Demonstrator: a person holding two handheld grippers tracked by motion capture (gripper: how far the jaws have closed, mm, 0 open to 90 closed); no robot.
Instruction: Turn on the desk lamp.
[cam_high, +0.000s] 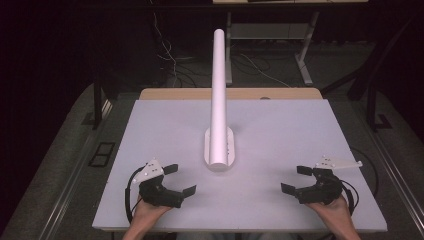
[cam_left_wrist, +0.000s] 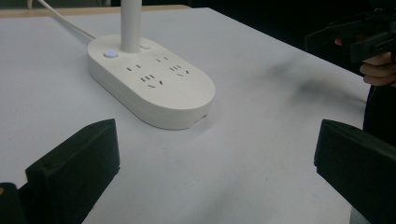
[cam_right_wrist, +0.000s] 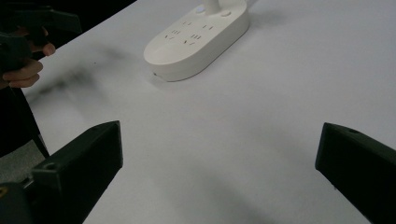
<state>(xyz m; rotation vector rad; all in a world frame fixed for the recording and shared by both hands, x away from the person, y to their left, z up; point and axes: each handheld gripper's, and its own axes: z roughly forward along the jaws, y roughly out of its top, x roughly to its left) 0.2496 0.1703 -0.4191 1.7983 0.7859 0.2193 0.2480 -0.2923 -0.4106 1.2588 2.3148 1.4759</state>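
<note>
A: Grippers?
B: Left gripper (cam_high: 181, 179) and right gripper (cam_high: 293, 179) both spread wide, nothing held, low over the table (cam_high: 280, 130).
A: Power strip (cam_high: 219, 149)?
B: Mid-table between them, well apart, white post (cam_high: 218, 90) standing on it.

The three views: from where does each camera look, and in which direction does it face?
High view: above the person's side, facing forward and down on the table; both forearms enter from below, left tongs and right tongs open.
Left gripper view: low on the left tongs, facing the white power strip; the other hand shows at top right.
Right gripper view: low on the right tongs, facing the same strip; the other hand at upper left.
Shared: the strip and its white post.
</note>
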